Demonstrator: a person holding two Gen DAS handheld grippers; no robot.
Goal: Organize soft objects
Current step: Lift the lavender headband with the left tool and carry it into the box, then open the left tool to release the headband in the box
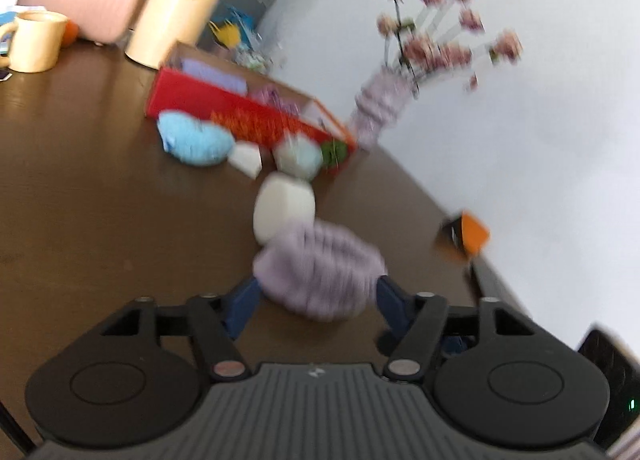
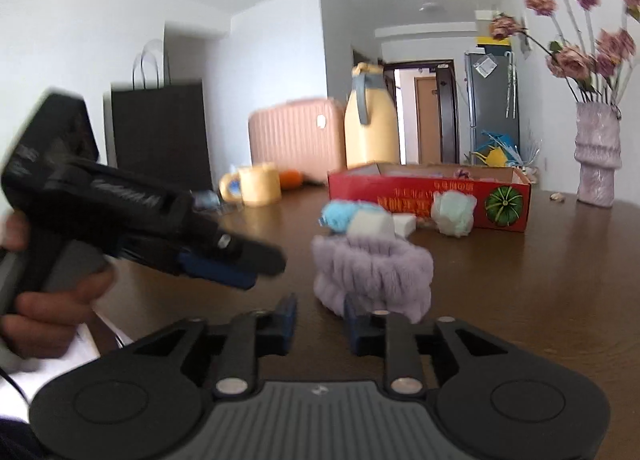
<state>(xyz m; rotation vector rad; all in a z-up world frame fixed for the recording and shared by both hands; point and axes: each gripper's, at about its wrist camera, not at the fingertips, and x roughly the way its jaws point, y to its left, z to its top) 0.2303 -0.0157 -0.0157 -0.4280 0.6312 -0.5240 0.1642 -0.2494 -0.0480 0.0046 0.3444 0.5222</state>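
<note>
A fluffy lilac soft band (image 1: pixel 320 272) lies on the brown table (image 1: pixel 88 196), between the open blue fingers of my left gripper (image 1: pixel 316 300); contact is blurred. In the right wrist view the band (image 2: pixel 372 272) sits just ahead of my right gripper (image 2: pixel 320 320), whose fingers stand slightly apart and empty. The left gripper (image 2: pixel 224 260) shows there at the left, held by a hand. Behind the band lie a white sponge (image 1: pixel 284 212), a blue fluffy ball (image 1: pixel 196 140), a pale green puff (image 1: pixel 300 158) and a red cardboard box (image 1: pixel 240 112) holding soft items.
A lilac vase with dried roses (image 2: pixel 598 160) stands at the right, close to the table's edge. A yellow mug (image 2: pixel 256 184), a yellow jug (image 2: pixel 372 128) and a pink suitcase (image 2: pixel 296 136) stand behind. A black paper bag (image 2: pixel 160 132) stands far left.
</note>
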